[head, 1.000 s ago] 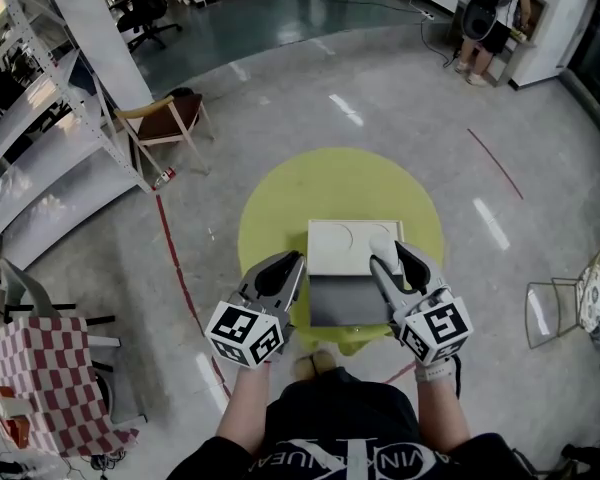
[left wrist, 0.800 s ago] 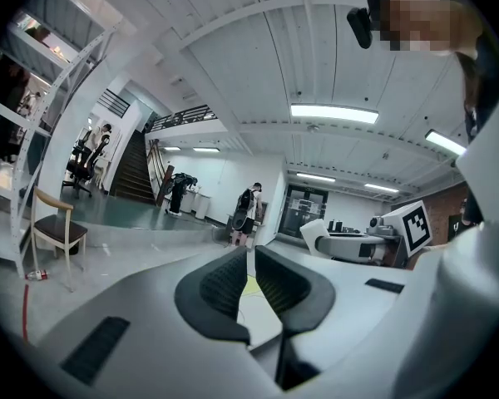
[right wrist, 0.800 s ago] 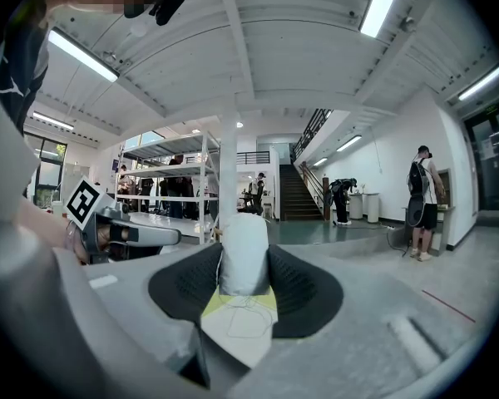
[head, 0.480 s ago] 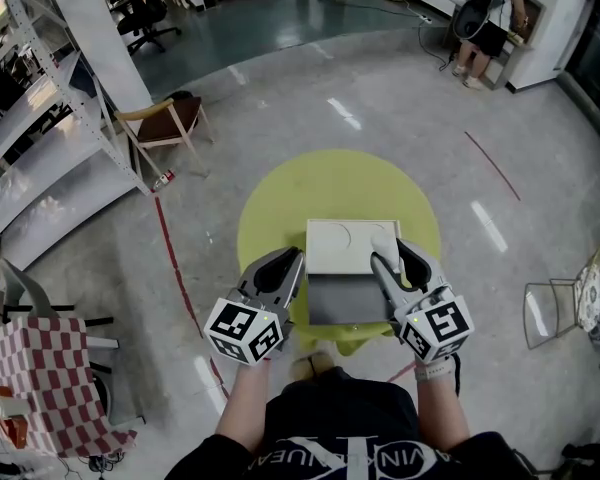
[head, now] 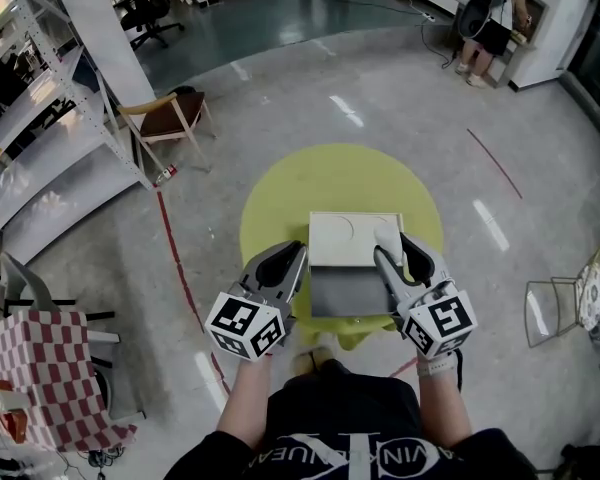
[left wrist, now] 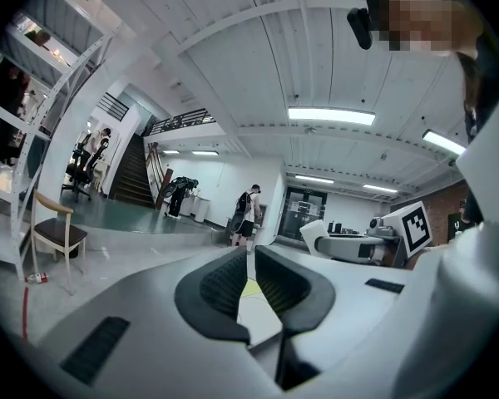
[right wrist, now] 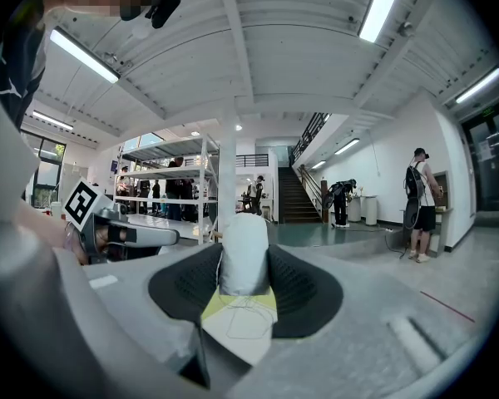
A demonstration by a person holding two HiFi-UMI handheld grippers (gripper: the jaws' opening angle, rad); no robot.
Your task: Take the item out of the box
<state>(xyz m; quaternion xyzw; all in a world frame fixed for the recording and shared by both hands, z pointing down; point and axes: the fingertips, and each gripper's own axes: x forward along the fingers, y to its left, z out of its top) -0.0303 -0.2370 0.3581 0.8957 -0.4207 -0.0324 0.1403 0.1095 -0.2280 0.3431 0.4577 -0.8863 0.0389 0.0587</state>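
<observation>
An open box (head: 349, 294) with a grey inside lies on the round yellow table (head: 280, 196); its white lid (head: 342, 240) is folded back away from me. My right gripper (head: 398, 257) is over the box's right side, shut on a white rounded item (head: 386, 239). The right gripper view shows that item (right wrist: 244, 254) upright between the pads of the right gripper (right wrist: 244, 283), above the lid (right wrist: 241, 329). My left gripper (head: 285, 268) is just left of the box, pads nearly together with nothing between them. In its own view the left gripper (left wrist: 251, 279) shows only a thin gap.
A wooden chair (head: 166, 118) and metal shelving (head: 40, 118) stand to the far left. A red-checked cloth (head: 40, 368) is at the lower left, a wire chair (head: 572, 308) at the right. People stand far off near the back wall (head: 490, 18).
Hardly anything moved. Both grippers keep their places beside the box, and the right one still holds the white item over the lid's right part.
</observation>
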